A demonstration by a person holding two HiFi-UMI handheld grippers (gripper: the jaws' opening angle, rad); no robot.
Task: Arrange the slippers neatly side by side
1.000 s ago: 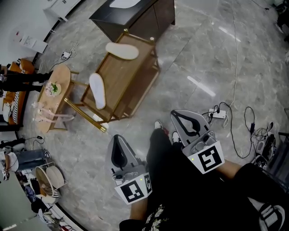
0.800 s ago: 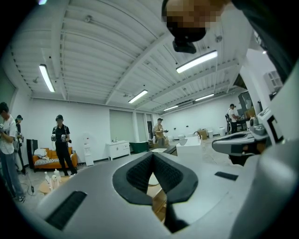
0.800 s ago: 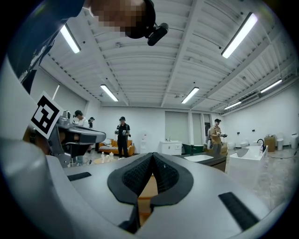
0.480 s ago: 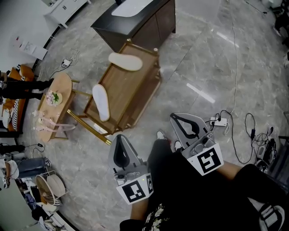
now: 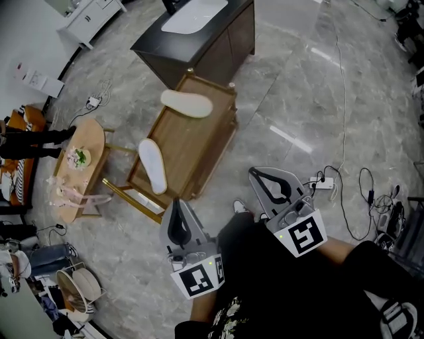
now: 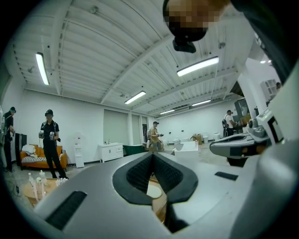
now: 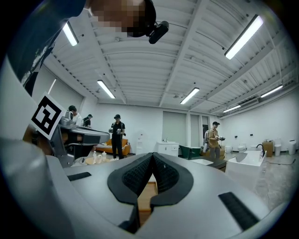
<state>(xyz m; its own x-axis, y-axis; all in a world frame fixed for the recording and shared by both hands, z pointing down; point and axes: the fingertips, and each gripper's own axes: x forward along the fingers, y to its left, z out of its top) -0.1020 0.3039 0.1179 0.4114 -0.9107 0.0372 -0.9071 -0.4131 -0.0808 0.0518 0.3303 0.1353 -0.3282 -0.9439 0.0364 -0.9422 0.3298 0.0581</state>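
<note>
near slipper [image 5: 153,165], far slipper [image 5: 187,103] on table [image 5: 192,142] — likely light, floppy | pinch heel edge | left gripper [image 5: 174,202], right gripper [image 5: 254,172]: fingers pressed together, empty

A dark cabinet [image 5: 218,49] with a white basin [image 5: 195,13] stands just beyond the wooden bench [image 5: 192,139] on the grey marble floor [image 5: 298,86]. An oval side table [image 5: 93,132] bearing small bottles sits beside the bench. A white power strip [image 5: 323,184] lies to the right, and a person in black [image 6: 50,140] stands by an orange sofa [image 6: 32,156].
</note>
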